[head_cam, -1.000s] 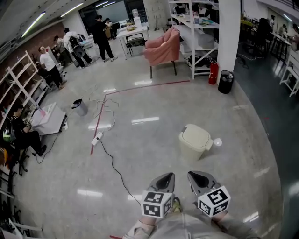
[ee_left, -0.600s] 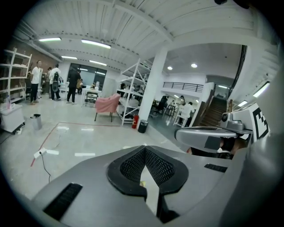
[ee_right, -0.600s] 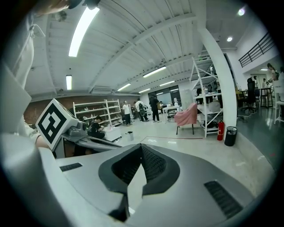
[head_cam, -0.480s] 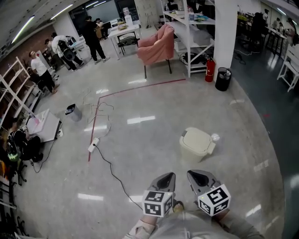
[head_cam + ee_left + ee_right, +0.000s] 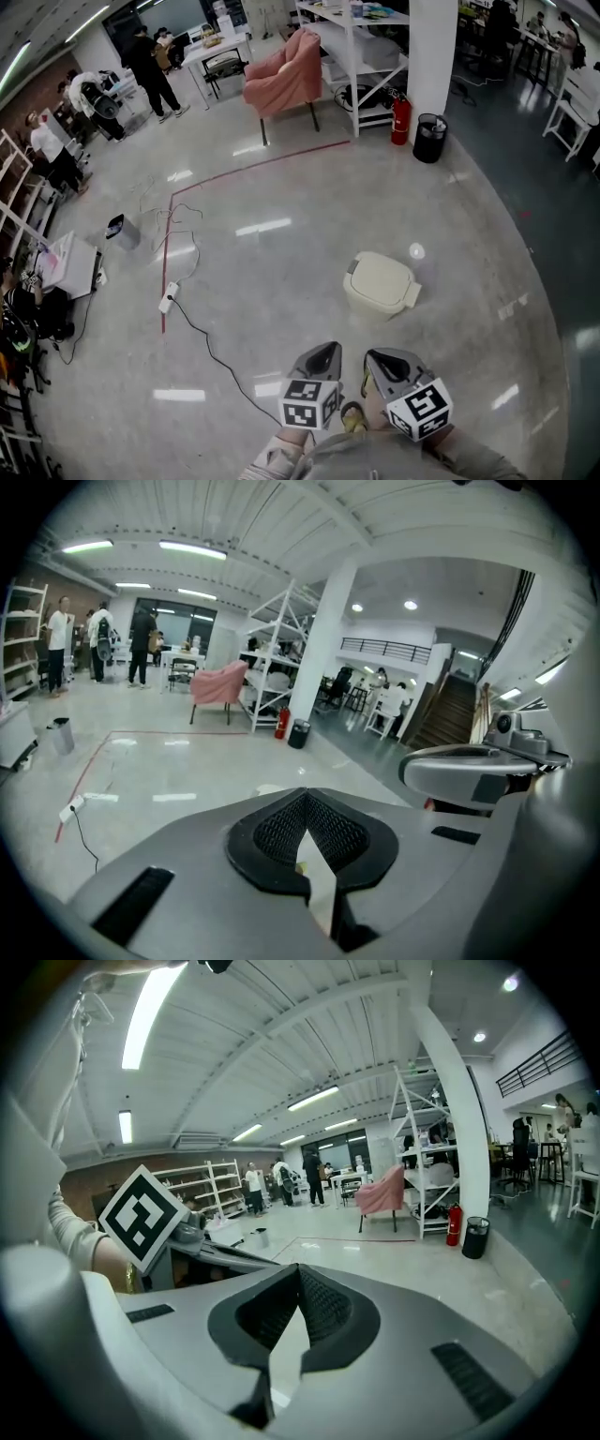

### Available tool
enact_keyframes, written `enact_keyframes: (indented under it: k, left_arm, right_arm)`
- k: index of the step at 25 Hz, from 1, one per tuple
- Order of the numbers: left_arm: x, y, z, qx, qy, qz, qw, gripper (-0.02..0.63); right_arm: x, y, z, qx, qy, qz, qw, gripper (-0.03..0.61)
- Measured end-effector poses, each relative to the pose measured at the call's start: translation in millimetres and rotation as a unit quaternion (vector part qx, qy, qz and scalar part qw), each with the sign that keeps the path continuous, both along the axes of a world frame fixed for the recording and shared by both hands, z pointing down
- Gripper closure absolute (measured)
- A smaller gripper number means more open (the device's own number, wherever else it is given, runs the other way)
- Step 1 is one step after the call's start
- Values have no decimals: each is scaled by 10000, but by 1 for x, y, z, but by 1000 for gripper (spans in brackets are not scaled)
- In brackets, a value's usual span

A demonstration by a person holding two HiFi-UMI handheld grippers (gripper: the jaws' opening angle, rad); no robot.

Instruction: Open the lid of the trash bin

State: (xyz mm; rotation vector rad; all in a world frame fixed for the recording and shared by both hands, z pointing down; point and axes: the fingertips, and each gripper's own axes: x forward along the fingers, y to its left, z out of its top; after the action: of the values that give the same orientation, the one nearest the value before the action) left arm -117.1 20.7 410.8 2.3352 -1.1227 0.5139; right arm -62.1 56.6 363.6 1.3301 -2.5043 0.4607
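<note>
- Trash bin [image 5: 380, 284] sits on the floor [image 5: 281, 272], a little way in front of both grippers. Its lid [image 5: 382, 276] lies flat and shut on top.
- Left gripper [image 5: 327, 351] is held low, close to the person's body, and points forward. Its jaws are pressed together at the tips, and nothing is between them.
- Right gripper [image 5: 374, 357] is just beside it and points the same way. Its jaws are together too, and it holds nothing.
- Both grippers are well apart from the bin, so I think the job now is just to get close.
- To do it well, step up to the bin, bend down, and bring one gripper to the edge of the lid.
- Open the jaws a bit to pinch the lip, or slide a tip under it, then lift slowly.
- I cannot tell from here which side has the hinge, so look first.
- The other gripper could hold the bin so it does not slide on the shiny floor.
- A cable [image 5: 202, 342] lies on the floor to the left, so watch your feet.
- Far off stand a pink chair [image 5: 281, 73], a white shelf [image 5: 347, 47] and a black can [image 5: 429, 138].
</note>
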Motion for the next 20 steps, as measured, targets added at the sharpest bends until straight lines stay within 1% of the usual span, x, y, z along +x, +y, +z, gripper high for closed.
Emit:
enact_keyframes:
  k: [6, 9, 12, 16, 20]
  left_arm:
    - [20, -58, 18, -169, -48, 35, 9998, 611]
    - [29, -88, 27, -186, -119, 13, 9998, 611]
    - [38, -113, 38, -269, -214, 18, 9994, 611]
    - [48, -143, 62, -443, -335, 1, 9985, 611]
    - [56, -165, 91, -670, -510, 17, 9964, 611]
  right_arm:
    - [19, -51, 17, -236, 48, -30, 9997, 581]
    - [27, -72, 27, -445, -18, -77, 9990, 581]
    - [33, -92, 36, -558, -70, -98, 9984, 581]
    - [40, -114, 59, -759, -103, -144, 9970, 581]
    - [44, -129, 80, -1063, -179, -153, 9941, 581]
